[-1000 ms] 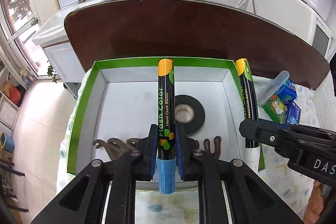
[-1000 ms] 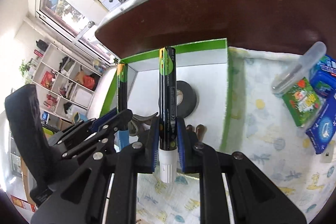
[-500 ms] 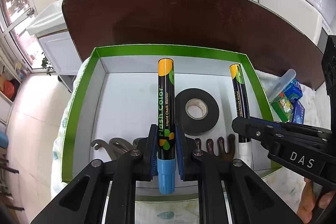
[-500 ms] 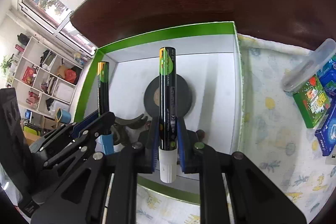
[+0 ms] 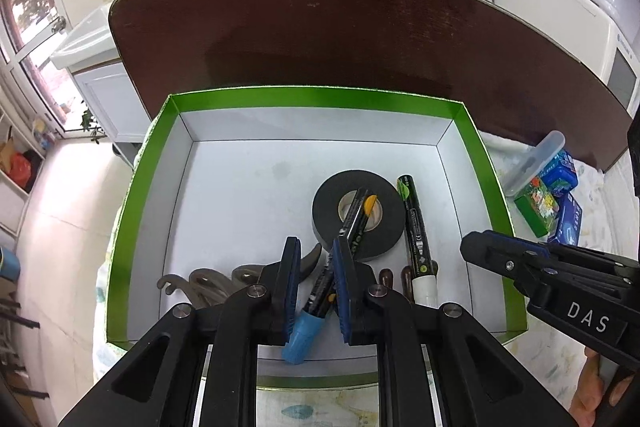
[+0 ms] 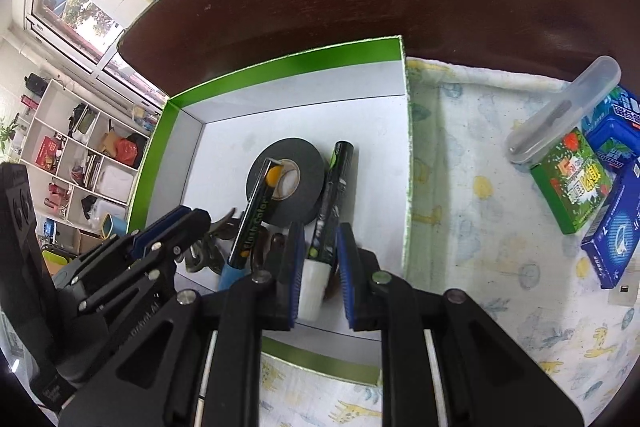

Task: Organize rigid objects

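Note:
A green-rimmed white box (image 5: 132,187) (image 6: 404,115) holds a black tape roll (image 5: 332,215) (image 6: 308,171) and brown hooks (image 5: 208,279). The blue-capped chalk marker (image 5: 344,239) (image 6: 252,223) lies tilted across the tape roll, loose between the jaws of my open left gripper (image 5: 316,259). The white-capped marker (image 5: 416,235) (image 6: 332,207) lies in the box right of the tape, loose between the jaws of my open right gripper (image 6: 318,241). Both grippers hover low over the box's near side.
Right of the box, on a patterned cloth (image 6: 480,227), lie a clear plastic case (image 6: 560,115), a green packet (image 6: 568,183) and blue packets (image 6: 616,219). A dark brown tabletop (image 5: 360,27) lies beyond the box. The left table edge drops to the floor.
Both grippers opened and let go of their markers. The blue-capped marker dropped onto the tape roll; the white-capped marker dropped beside it in the box.

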The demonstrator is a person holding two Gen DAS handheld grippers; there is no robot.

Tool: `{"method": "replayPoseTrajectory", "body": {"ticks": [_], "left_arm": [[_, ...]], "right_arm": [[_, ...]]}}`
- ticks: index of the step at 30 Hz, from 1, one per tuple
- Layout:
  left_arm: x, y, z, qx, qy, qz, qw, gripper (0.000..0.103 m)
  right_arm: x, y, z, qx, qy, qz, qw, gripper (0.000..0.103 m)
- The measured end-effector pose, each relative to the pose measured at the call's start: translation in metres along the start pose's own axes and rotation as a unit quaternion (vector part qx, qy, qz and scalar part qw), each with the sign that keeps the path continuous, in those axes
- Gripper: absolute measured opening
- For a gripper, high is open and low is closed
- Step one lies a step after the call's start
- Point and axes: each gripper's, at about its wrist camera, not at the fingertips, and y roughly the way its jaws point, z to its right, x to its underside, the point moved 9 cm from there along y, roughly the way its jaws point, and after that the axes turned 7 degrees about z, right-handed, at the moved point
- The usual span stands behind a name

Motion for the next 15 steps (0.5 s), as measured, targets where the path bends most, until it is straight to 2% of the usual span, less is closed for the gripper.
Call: {"method": "replayPoseTrajectory", "body": {"ticks": [7, 12, 15], "left_arm": [[-0.007, -0.013, 0.041, 0.022, 0.023, 0.009, 0.9995, 0.015], [-0.005, -0.019, 0.094, 0.059, 0.042, 0.0, 0.9974, 0.015], [0.001, -0.019, 0.134, 0.08, 0.061, -0.013, 0.9948, 0.016]], "right_arm": [[-0.001, -0.033, 0.028, 0.011, -0.021, 0.016, 1.0, 0.017], [-0.004, -0.077, 0.086, 0.06, -0.049, 0.027, 0.997, 0.021], [-0.006, -0.098, 0.128, 0.089, -0.07, 0.02, 0.993, 0.029]]}}
